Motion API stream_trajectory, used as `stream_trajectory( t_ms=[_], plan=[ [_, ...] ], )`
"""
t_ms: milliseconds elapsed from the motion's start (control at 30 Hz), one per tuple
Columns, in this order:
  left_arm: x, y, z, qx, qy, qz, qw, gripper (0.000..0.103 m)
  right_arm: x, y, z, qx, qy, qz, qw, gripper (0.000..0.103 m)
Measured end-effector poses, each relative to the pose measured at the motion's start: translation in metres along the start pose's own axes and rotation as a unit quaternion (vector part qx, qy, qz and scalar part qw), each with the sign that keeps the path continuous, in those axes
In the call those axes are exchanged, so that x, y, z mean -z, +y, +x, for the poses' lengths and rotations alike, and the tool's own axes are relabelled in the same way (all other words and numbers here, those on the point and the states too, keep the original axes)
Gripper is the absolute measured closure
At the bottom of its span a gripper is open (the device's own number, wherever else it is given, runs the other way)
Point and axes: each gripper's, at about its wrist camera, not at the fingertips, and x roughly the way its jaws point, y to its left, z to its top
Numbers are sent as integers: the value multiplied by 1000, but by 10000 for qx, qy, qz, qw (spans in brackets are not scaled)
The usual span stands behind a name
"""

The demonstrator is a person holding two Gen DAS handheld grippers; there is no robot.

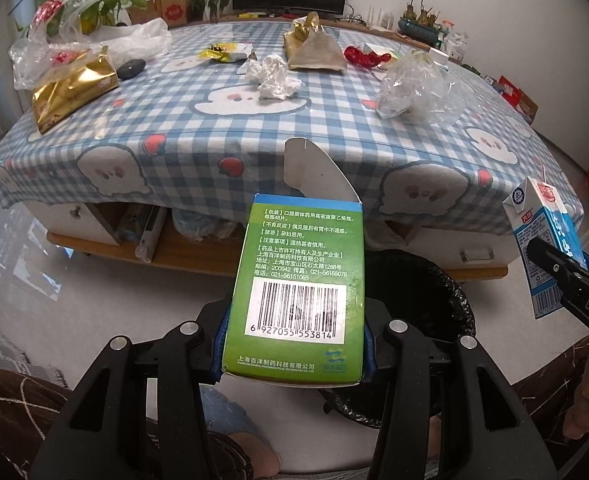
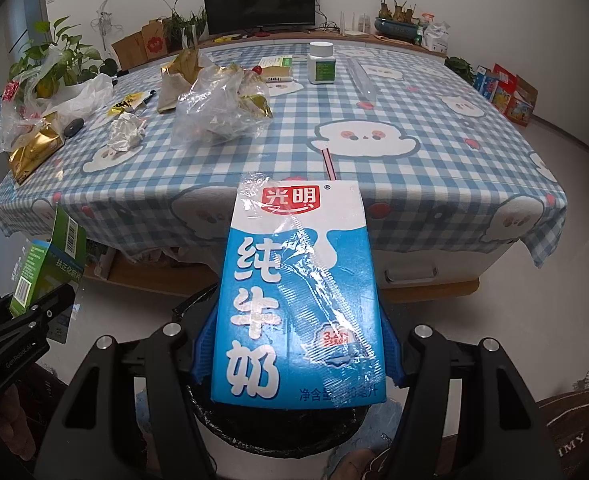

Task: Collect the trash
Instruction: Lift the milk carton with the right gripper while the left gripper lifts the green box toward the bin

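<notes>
Left tool (image 1: 294, 354): clamped on the lower part of a green cardboard medicine box (image 1: 298, 296), blue pads pressing its two narrow sides; the box's white top flap stands open.
Right tool (image 2: 298, 356): clamped on the lower part of a blue-and-white milk carton (image 2: 298, 300), pads on its side walls.
Where the things are: both are held in the air in front of the desk (image 1: 214, 128), over a bin lined with a black plastic bag (image 1: 434, 300); the carton looks to be more squarely over the bin's mouth.
Box, handling: judged light and likely empty, thin card that would crush under a hard squeeze; the hold low on the sides, clear of the loose flap, suits it.
Carton, handling: stiffer coated card with a slick surface; a pink straw (image 2: 329, 166) stands in its top, so it may hold dregs and is best kept upright until let go. A loose clear straw wrapper (image 2: 318, 280) clings to its front.
Box, writing: barcode 6 927055 553814; Chinese text giving a Shanghai pharmaceutical firm, an address, phone 021-56151065 and fax 021-56155076.
Carton, writing: red 光明 logo, large 纯牛奶, and 净含量 at the foot; the amount is hidden by the wrapper.
Left on the desk: a crumpled white tissue (image 1: 272, 76), a crumpled clear plastic bag (image 1: 414, 88) and gold foil packets (image 1: 70, 92).
</notes>
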Motion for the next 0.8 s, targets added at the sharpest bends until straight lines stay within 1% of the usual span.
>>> stream_trajectory(
  t_ms=[233, 433, 567, 800],
  plan=[
    [2, 2, 16, -38, 135, -6, 9999, 56, 6, 0, 21, -2, 133, 9, 9999, 42],
    [10, -1, 34, -76, 371, 81, 9992, 56, 11, 1, 38, 4, 275, -2, 9996, 42],
    [11, -1, 42, -58, 422, 89, 9991, 56, 15, 2, 52, 10, 395, 0, 9992, 42],
    [15, 1, 64, -124, 693, 61, 9975, 56, 21, 7, 77, 5, 614, -6, 9981, 42]
  ],
)
